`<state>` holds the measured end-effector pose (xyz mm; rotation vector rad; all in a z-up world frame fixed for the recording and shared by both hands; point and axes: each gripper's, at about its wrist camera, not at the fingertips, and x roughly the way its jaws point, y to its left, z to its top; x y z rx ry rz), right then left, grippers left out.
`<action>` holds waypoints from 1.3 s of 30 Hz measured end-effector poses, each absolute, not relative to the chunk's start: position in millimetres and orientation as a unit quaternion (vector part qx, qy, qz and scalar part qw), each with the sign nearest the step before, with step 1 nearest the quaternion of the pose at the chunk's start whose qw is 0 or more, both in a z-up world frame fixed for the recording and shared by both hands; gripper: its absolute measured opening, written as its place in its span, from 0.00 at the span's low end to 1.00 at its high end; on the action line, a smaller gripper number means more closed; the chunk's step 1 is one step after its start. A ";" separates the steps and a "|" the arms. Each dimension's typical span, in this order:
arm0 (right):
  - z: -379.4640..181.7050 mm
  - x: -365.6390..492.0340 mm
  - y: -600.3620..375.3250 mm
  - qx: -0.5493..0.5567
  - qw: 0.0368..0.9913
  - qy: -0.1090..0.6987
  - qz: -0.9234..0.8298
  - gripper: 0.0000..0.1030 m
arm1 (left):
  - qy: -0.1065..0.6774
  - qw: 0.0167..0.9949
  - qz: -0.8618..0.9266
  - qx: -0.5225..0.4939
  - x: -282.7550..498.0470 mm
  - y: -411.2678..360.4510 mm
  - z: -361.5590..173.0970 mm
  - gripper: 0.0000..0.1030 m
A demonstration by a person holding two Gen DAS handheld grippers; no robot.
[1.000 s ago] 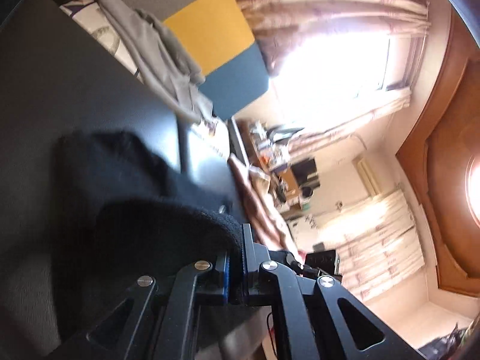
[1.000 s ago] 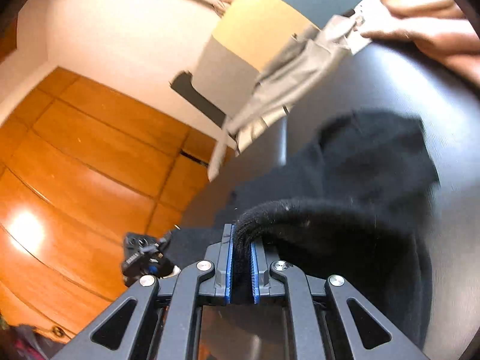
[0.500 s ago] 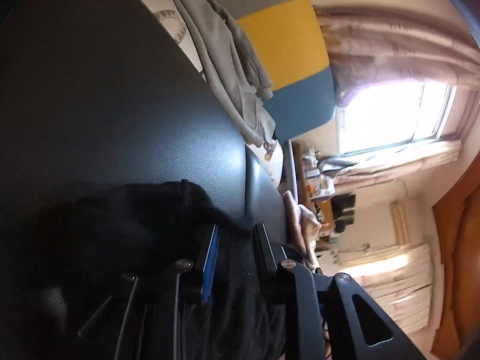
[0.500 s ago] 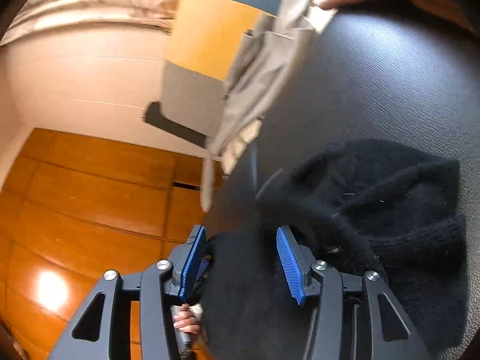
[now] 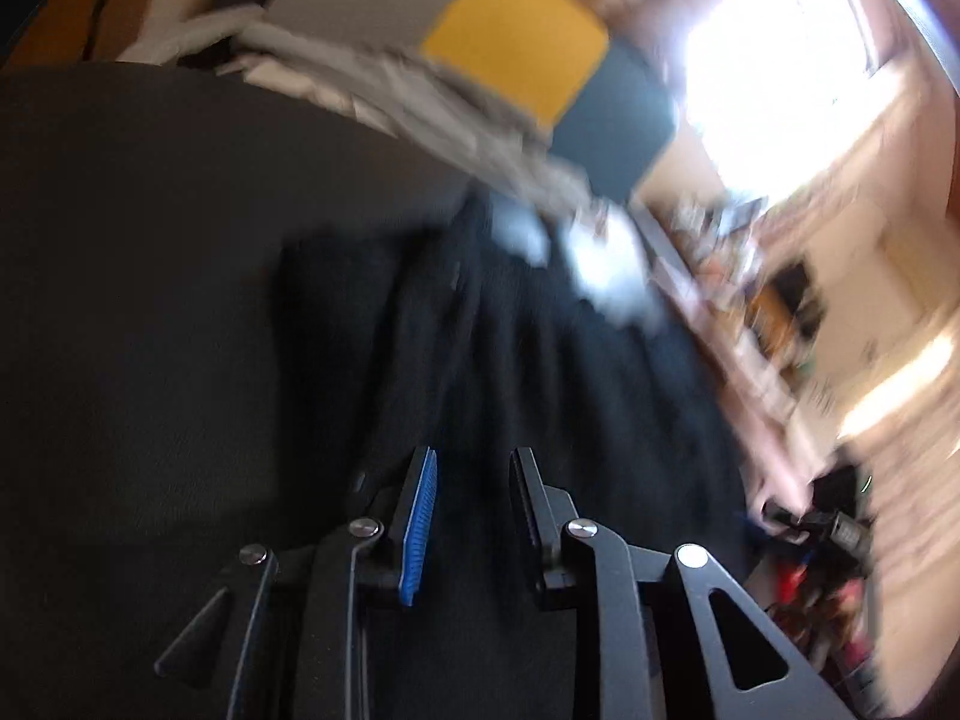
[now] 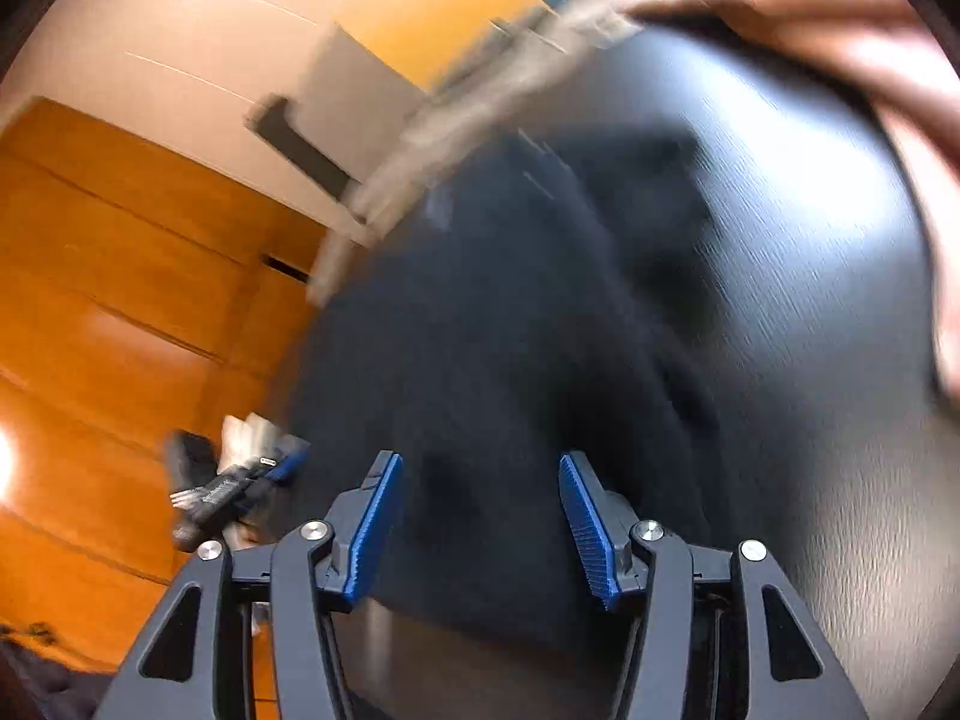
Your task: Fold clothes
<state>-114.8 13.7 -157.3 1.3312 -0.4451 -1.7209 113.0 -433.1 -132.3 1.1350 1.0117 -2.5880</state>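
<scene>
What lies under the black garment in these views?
The black garment lies on a dark tabletop, which shows around its edges. Anything beneath the cloth itself is covered and cannot be seen.

The dark surface (image 5: 150, 252) is bare on its left side, so a gripper can pass there. The black cloth (image 5: 540, 372) fills the middle. Grey clothes (image 5: 384, 84) are piled along the far edge. On the right side, the bare surface shines (image 6: 828, 252), with pink cloth (image 6: 840, 24) at its far right corner.

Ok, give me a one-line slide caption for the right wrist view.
Motion-blurred view: right gripper, jaws open, above a black garment lying on the dark table.
</scene>
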 end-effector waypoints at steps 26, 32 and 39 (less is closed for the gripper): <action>-103.5 -139.5 -40.8 0.472 0.359 0.072 -0.802 0.73 | 0.195 0.053 -0.902 0.381 139.9 -430.9 -83.9 0.43; -123.6 -149.5 -40.9 0.489 0.338 0.095 -0.799 0.54 | 0.201 0.012 -0.887 0.417 98.7 -440.9 -98.9 0.50; -108.9 -141.3 -58.7 0.449 0.338 0.176 -0.809 0.11 | 0.238 0.038 -0.874 0.423 72.8 -449.7 -107.9 0.05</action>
